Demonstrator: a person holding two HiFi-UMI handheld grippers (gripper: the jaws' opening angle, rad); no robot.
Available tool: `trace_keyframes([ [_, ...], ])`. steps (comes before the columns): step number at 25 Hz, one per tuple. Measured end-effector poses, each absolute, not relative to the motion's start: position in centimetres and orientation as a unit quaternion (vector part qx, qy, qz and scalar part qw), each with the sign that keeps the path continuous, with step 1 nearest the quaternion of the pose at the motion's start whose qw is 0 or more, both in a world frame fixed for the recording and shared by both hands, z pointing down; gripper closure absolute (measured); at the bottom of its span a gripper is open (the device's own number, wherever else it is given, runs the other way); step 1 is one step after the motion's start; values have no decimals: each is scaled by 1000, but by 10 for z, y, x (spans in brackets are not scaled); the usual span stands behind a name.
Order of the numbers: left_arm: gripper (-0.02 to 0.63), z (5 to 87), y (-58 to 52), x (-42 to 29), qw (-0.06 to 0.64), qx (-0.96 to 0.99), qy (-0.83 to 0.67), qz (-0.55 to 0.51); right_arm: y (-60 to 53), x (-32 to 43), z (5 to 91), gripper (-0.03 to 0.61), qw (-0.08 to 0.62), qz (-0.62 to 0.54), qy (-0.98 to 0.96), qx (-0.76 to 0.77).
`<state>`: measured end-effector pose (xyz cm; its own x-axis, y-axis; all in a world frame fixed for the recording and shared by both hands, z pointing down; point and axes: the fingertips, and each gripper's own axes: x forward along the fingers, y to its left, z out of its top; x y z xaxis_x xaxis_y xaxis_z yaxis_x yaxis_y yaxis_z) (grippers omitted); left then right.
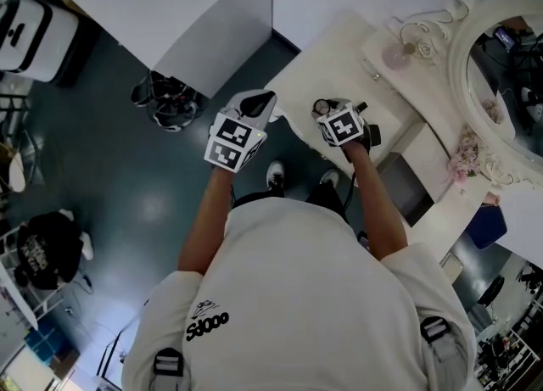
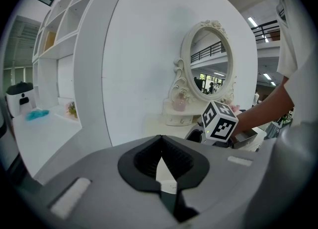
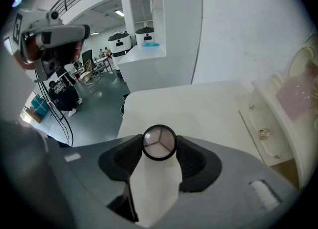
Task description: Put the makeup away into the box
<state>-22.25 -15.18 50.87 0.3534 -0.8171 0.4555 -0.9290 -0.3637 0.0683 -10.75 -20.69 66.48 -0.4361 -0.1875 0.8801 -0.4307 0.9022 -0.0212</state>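
The round compact [image 3: 159,143], black-rimmed with a pale three-part face, lies flat on the cream tabletop [image 3: 198,109] just below the centre of the right gripper view, near the tabletop's front edge. The right hand-held gripper [image 3: 159,139] points steeply down at it, jaws about half spread, and the pad tips meet the rim on either side, so it looks to be in a grip, though only at the very tips. To do this step well, the hold should be on the widest line of the disc and squeezed firmly before any lift, since a smooth round rim pinched off-centre is likely to squirt out forward. A straight lift with the disc kept level would be safest. The left hand-held gripper [image 2: 161,138] has its tips together on nothing and hangs off to the side, so it could steady the box (which I cannot pick out for certain in any view). Further out, the ornate mirror [image 2: 211,66] stands at the back of the tabletop, well clear.
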Motion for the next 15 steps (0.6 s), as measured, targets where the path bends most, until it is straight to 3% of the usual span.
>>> trace_keyframes([
  [15,595,470,-184,-108,92,892,-411,161,-200,-7,530,364,378,109,-851,350],
])
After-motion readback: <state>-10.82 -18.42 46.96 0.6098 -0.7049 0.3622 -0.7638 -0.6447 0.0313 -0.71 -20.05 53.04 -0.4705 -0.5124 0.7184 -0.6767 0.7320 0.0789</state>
